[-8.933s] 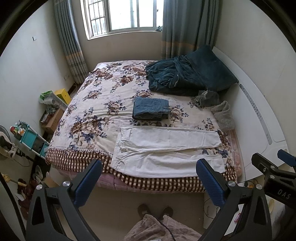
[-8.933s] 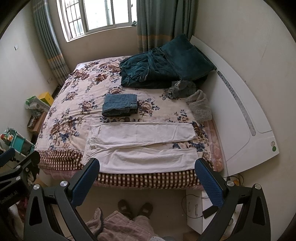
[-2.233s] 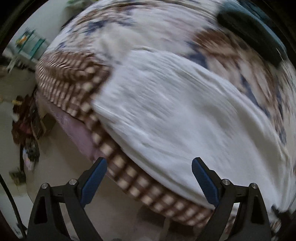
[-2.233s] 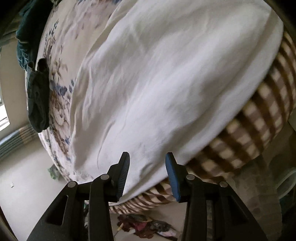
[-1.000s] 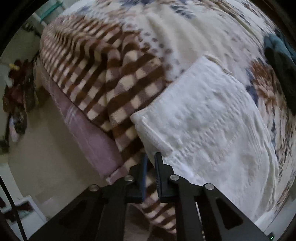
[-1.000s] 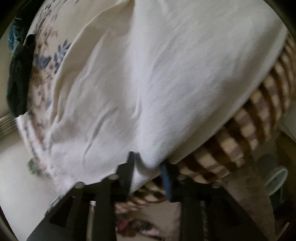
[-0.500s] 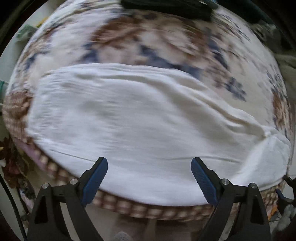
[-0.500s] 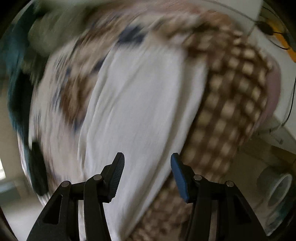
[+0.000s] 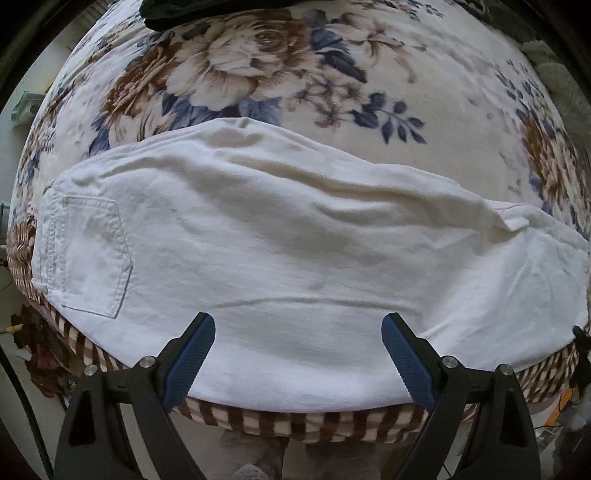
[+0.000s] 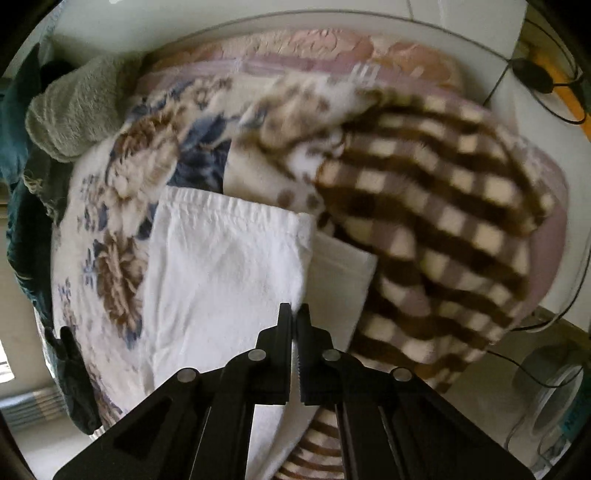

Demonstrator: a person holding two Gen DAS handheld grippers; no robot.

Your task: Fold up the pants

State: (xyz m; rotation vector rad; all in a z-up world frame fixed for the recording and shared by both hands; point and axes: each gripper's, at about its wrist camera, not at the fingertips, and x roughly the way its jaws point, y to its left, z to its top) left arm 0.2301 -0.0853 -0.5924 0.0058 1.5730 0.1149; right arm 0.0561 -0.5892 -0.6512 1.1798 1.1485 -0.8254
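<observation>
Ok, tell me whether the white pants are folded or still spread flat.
Folded once lengthwise: white pants lie as one long band, one leg's hem stacked over the other. No crosswise fold yet.

Dark garment (image 9: 192, 13) cut off by top edge in left wrist view; checked blanket border (image 10: 436, 229) motion-blurred in right wrist view; fabric between closed right gripper (image 10: 294, 314) fingertips not discernible; white pants (image 10: 221, 277) hem partly hidden behind gripper.
</observation>
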